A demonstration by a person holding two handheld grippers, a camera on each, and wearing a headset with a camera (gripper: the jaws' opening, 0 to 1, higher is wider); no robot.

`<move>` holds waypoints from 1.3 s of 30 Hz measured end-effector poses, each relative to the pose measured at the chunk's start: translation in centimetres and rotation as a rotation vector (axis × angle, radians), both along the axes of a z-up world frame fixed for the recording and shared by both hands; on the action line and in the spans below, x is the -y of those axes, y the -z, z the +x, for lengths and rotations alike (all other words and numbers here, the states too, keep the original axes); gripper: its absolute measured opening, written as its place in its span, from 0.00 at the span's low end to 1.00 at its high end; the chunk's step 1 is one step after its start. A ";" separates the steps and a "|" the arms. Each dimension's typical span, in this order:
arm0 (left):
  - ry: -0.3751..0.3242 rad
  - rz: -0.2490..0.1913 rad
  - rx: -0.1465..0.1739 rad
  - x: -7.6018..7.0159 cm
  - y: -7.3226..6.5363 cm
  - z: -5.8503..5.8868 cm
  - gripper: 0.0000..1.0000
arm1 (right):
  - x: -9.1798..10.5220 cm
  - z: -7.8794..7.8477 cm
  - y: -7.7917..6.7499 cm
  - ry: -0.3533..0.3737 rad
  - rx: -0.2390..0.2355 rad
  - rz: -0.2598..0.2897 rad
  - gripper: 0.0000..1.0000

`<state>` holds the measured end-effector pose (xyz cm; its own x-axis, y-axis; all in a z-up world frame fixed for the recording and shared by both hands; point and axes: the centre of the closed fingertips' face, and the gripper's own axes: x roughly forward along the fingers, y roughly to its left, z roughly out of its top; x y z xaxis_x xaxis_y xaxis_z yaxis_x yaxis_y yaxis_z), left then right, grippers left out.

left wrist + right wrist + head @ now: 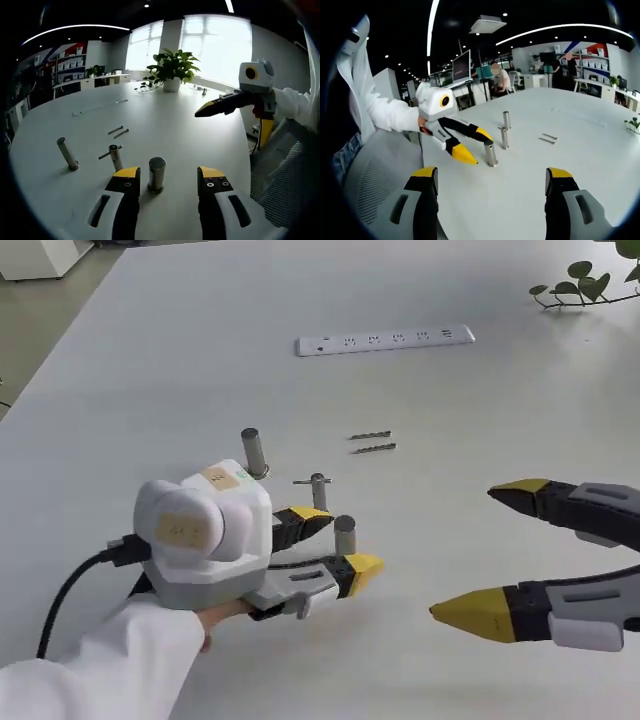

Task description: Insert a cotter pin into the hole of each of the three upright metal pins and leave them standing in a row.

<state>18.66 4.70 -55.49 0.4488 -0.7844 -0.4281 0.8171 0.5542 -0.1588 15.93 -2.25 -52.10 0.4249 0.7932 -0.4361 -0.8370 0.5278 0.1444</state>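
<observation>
— Where is the left gripper (350, 540)?
— Lower left of the head view. Its yellow-tipped jaws are partly spread, either side of the nearest short grey metal upright pin (156, 175). In the left gripper view, that pin stands closer to the left-hand jaw.
— And the other pins?
— The middle upright pin (319, 490) stands just above it, with a thin metal cotter pin (303, 481) through its head. The far upright pin (251, 450) is up and left.
— Anything loose?
— Two loose cotter pins (370, 436) lie side by side on the white table (200, 340), near the centre of the frame.
— The right gripper (465, 552)?
— At the right edge, jaws spread wide, holding nothing.
</observation>
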 end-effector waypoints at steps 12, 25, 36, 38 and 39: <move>0.076 0.040 -0.037 -3.8 0.4 -2.3 0.93 | -0.1 -0.2 0.1 -0.006 -0.021 0.005 0.86; 0.057 -0.037 -0.109 -4.8 0.7 -3.2 0.99 | 0.1 -0.3 -0.1 -0.022 -0.025 -0.021 0.86; 0.023 -0.041 -0.145 -6.6 0.7 -3.6 0.99 | 0.8 0.8 -0.6 -0.075 -0.020 -0.090 0.85; 0.031 -0.039 -0.130 -6.7 0.3 -3.8 0.99 | 0.9 1.2 -0.8 -0.092 -0.016 -0.112 0.85; 0.032 -0.039 -0.130 -6.7 0.2 -3.8 0.99 | 1.0 1.4 -0.8 -0.095 -0.016 -0.121 0.85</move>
<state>14.86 11.44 -55.66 0.3659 -0.8148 -0.4497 0.8052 0.5194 -0.2859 17.37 -3.26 -51.26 0.3425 0.7710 -0.5370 -0.8822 0.4605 0.0986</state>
